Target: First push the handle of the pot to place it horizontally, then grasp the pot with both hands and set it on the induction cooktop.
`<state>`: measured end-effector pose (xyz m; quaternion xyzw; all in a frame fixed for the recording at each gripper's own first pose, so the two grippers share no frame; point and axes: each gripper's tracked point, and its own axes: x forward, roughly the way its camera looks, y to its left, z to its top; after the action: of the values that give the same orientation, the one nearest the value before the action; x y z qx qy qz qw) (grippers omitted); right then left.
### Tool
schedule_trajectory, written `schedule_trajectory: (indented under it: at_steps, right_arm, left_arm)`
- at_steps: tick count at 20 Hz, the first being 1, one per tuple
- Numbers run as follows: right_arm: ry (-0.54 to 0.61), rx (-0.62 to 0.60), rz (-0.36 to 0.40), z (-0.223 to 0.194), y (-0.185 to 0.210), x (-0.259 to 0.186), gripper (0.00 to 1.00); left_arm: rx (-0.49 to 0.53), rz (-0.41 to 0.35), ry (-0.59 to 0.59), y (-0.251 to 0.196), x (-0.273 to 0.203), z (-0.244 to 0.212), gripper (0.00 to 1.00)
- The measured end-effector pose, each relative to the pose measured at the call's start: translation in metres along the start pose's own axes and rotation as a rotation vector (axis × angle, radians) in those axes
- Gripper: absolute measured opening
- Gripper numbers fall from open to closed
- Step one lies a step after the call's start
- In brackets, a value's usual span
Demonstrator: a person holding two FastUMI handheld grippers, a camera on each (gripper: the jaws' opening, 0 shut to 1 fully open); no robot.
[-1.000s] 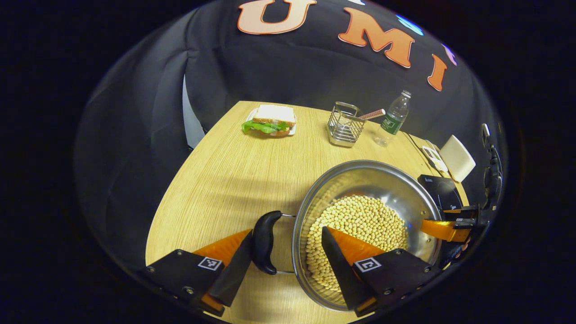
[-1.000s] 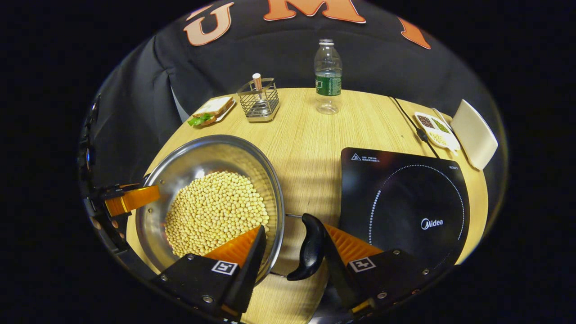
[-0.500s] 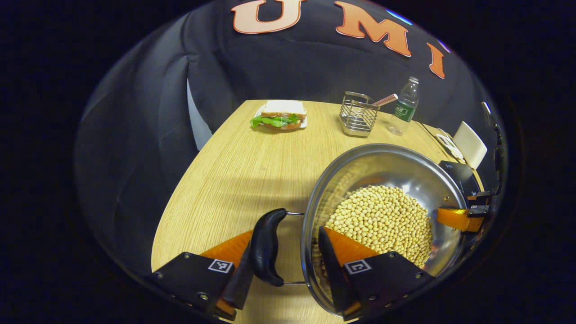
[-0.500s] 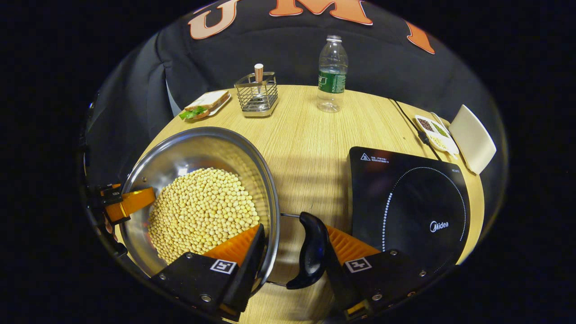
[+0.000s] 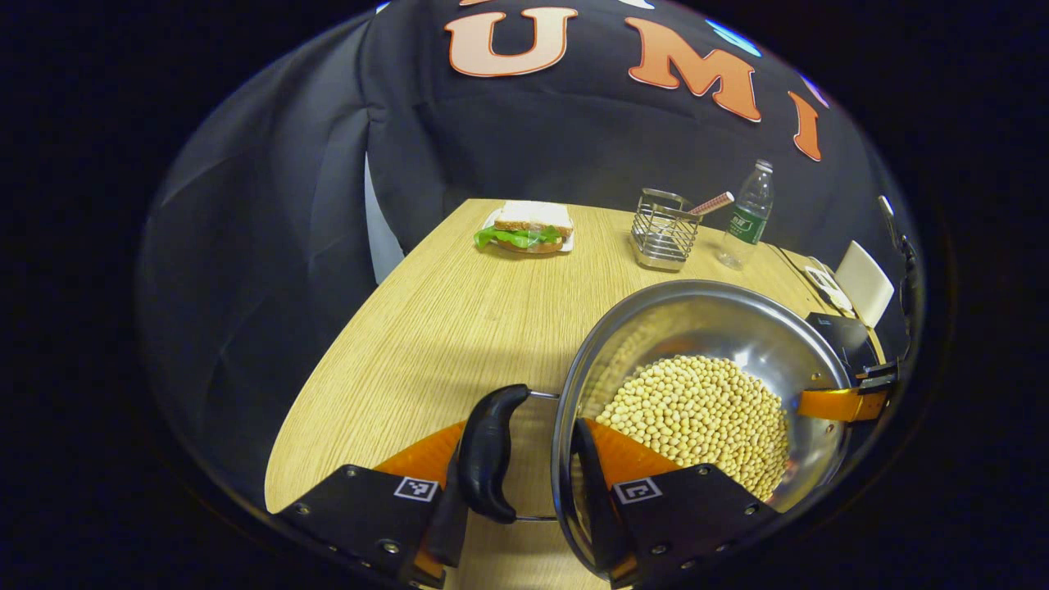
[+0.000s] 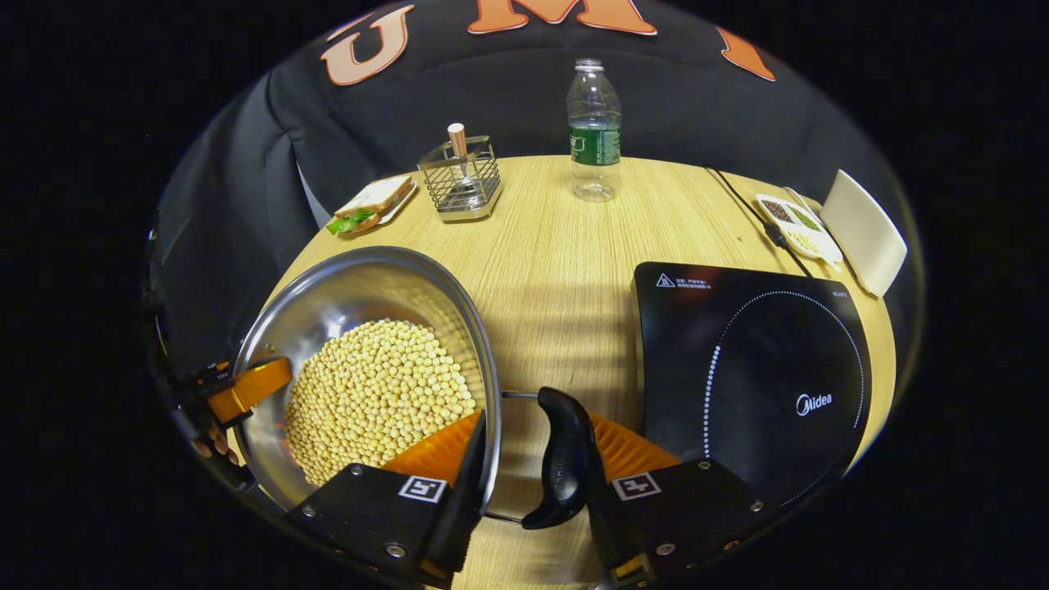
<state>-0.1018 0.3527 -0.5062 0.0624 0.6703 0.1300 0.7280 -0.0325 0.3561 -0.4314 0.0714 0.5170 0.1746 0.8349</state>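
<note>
2 hand-held grippers carry a steel pot [image 6: 369, 360] of yellow beans [image 6: 377, 397] above a wooden table [image 6: 565, 246], 1 gripper at each side handle. In the left gripper view, the left gripper [image 5: 520, 479] straddles the pot's near wall: 1 finger sits inside the rim against the beans, the other outside the black handle [image 5: 485, 451], so the jaws look clamped on handle and rim together. In the right gripper view, the right gripper [image 6: 524, 471] does the same at the opposite handle [image 6: 561, 459], 1 finger inside the rim, 1 behind the handle. Both handles lie level, so the pushing step appears finished and the 2-handed carry is in hand.

The pot hangs left of the black induction cooktop [image 6: 754, 369], which lies flat and bare just beside the right gripper. It does not yet overlap the cooktop's dotted ring.

The next move calls for a level sideways shift toward the cooktop, both grippers travelling together so the beans stay put, then a gentle lowering onto the ring. A sandwich [image 5: 524, 233], a wire basket [image 5: 664, 239] and a water bottle [image 6: 595, 131] stand well apart at the table's far edge.
</note>
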Motion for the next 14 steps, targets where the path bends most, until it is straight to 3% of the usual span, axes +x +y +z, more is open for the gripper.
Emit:
schedule_trajectory:
  at_steps: [6,7,8,14]
  right_arm:
    - [-0.042,0.008,0.009,0.008,-0.007,0.0,0.56]
    - [-0.054,0.014,0.01,0.01,-0.009,-0.002,0.52]
    - [-0.061,0.015,0.008,0.011,-0.011,-0.004,0.56]
    - [-0.119,0.037,-0.008,0.021,-0.023,-0.018,0.56]
  left_arm:
    - [0.023,0.025,-0.042,0.001,-0.009,0.012,0.61]
    - [0.032,0.027,-0.055,0.003,-0.014,0.014,0.61]
    - [0.042,0.029,-0.069,0.004,-0.015,0.015,0.59]
    - [0.071,0.008,-0.13,0.008,-0.023,0.02,0.6]
